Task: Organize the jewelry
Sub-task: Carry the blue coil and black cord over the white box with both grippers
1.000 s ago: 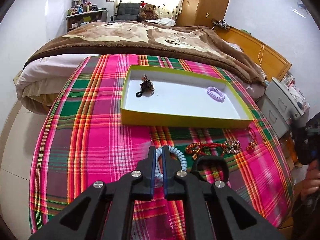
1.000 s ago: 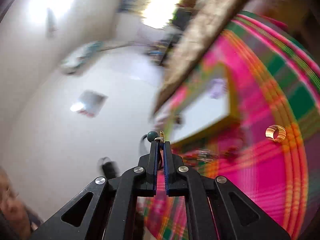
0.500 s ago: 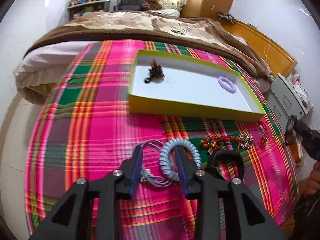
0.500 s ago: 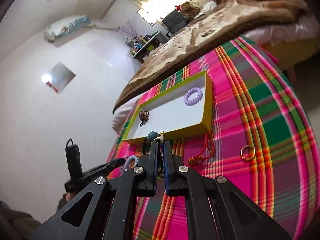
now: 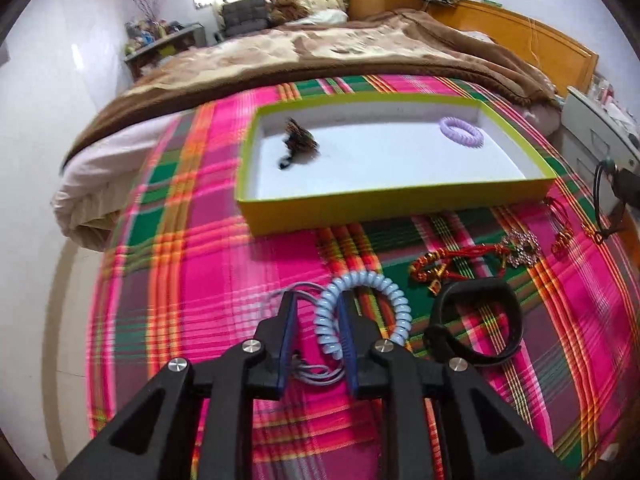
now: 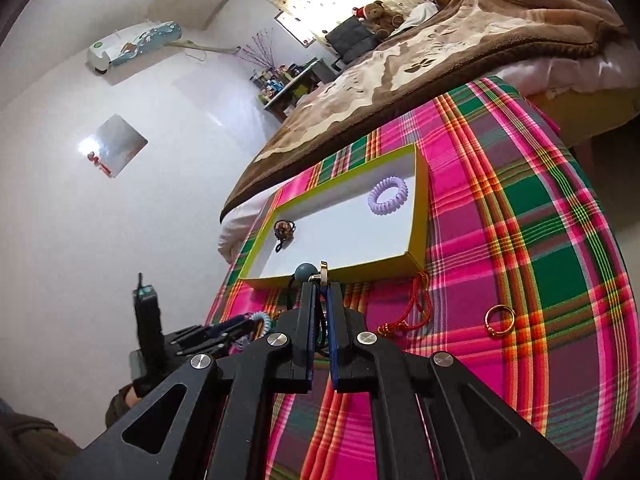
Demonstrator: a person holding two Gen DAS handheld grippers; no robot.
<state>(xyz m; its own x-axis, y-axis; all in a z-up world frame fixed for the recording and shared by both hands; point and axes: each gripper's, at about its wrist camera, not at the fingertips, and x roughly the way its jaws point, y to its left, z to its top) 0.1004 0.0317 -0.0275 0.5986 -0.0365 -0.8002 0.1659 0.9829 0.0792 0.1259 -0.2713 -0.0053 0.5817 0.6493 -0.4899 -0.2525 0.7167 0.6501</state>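
A yellow-green box (image 5: 384,208) with a white floor lies on the plaid cloth; it also shows in the right wrist view (image 6: 420,200). In it lie a dark beaded piece (image 5: 298,144) and a purple coil band (image 5: 462,131). My left gripper (image 5: 316,304) is open, its fingers on either side of one side of a light-blue coil band (image 5: 364,308) on the cloth. My right gripper (image 6: 320,292) is shut on a hair tie with a teal bead and gold ring (image 6: 310,271), held above the cloth near the box's front edge.
A black band (image 5: 480,320), a red-and-gold corded ornament (image 5: 448,264) and a sparkly brooch (image 5: 520,246) lie right of the left gripper. A gold ring (image 6: 498,318) and red cord (image 6: 416,308) lie on the cloth. A bed with a brown blanket stands behind.
My left gripper opened from shut and now straddles the blue coil band. My right gripper swung round to face the box, still holding the beaded tie.
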